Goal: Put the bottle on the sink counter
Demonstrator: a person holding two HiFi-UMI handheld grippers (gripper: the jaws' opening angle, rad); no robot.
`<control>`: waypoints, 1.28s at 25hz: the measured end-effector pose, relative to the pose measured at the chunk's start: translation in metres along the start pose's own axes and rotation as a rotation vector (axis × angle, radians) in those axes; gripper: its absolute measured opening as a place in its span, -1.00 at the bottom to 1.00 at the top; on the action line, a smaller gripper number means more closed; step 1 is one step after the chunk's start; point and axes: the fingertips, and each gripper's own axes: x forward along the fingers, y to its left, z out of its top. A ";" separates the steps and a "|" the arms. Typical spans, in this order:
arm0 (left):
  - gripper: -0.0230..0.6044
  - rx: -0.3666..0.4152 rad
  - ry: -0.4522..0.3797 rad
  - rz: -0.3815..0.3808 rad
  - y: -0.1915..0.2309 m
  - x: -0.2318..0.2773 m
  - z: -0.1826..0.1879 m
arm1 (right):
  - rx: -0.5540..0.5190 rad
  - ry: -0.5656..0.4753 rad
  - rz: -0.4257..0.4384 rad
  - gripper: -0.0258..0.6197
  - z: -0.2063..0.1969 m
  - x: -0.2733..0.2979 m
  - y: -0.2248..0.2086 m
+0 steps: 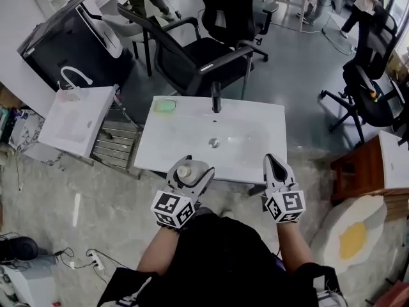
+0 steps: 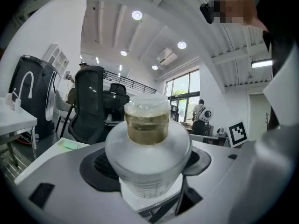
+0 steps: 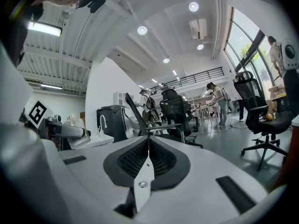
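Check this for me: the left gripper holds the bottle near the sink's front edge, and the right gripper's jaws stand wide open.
Wrong on the right gripper: its jaws are shut together, empty, as the right gripper view shows. The left gripper does hold the bottle near the sink's front edge.

Right claw (image 3: 148, 146) closed and empty, pointed across an open workroom.
Black ribbed pads (image 3: 163, 158) meet along a straight centre seam with nothing between them; a small metal plate with one screw (image 3: 139, 184) sits at the seam's near end. At far left is the left claw (image 3: 70, 130) with its marker cube (image 3: 38, 112), a pale translucent bottle (image 3: 78, 138) seated in it. Beyond stand a dark cabinet-like unit (image 3: 114, 122) with a white hooked piece, a black office chair (image 3: 175, 111) at centre and another (image 3: 256, 111) at right. People (image 3: 212, 97) stand at the back. Round ceiling lights (image 3: 142, 30) above, tall windows (image 3: 243, 36) at right.
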 end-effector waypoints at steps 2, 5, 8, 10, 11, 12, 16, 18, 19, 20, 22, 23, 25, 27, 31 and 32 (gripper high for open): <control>0.18 0.007 0.021 -0.014 -0.003 0.012 -0.005 | 0.008 0.006 -0.016 -0.82 -0.003 0.000 -0.012; 0.18 0.015 0.050 -0.036 -0.004 0.030 -0.012 | 0.024 0.023 -0.043 -0.82 -0.010 0.004 -0.028; 0.18 0.021 0.079 -0.068 -0.002 0.051 -0.020 | 0.027 0.037 -0.063 -0.82 -0.016 0.011 -0.038; 0.18 0.021 0.099 -0.096 0.000 0.068 -0.026 | 0.024 0.045 -0.081 -0.82 -0.020 0.018 -0.046; 0.18 0.021 0.108 -0.111 0.001 0.078 -0.028 | 0.025 0.049 -0.093 -0.83 -0.021 0.022 -0.051; 0.18 0.023 0.118 -0.127 0.002 0.088 -0.031 | 0.027 0.053 -0.106 -0.82 -0.022 0.025 -0.055; 0.18 0.039 0.150 -0.192 0.002 0.133 -0.033 | 0.038 0.062 -0.157 -0.82 -0.020 0.035 -0.078; 0.18 0.046 0.165 -0.226 0.002 0.156 -0.034 | 0.040 0.072 -0.180 -0.82 -0.019 0.041 -0.087; 0.18 0.049 0.174 -0.245 0.002 0.167 -0.036 | 0.042 0.080 -0.196 -0.82 -0.021 0.044 -0.092; 0.18 0.054 0.185 -0.265 0.003 0.179 -0.039 | 0.046 0.090 -0.215 -0.82 -0.023 0.048 -0.096; 0.18 0.060 0.205 -0.304 0.003 0.200 -0.046 | 0.059 0.110 -0.253 -0.82 -0.029 0.052 -0.104; 0.18 0.058 0.214 -0.319 0.003 0.209 -0.049 | 0.064 0.120 -0.268 -0.82 -0.032 0.054 -0.108; 0.18 0.048 0.233 -0.341 0.002 0.227 -0.053 | 0.073 0.136 -0.291 -0.82 -0.036 0.057 -0.115; 0.18 0.044 0.255 -0.360 -0.001 0.243 -0.058 | 0.078 0.149 -0.311 -0.82 -0.035 0.057 -0.123; 0.18 0.048 0.288 -0.393 -0.005 0.278 -0.075 | 0.055 0.187 -0.348 -0.82 -0.044 0.059 -0.133; 0.18 0.048 0.297 -0.397 -0.005 0.286 -0.080 | 0.047 0.200 -0.351 -0.82 -0.050 0.060 -0.132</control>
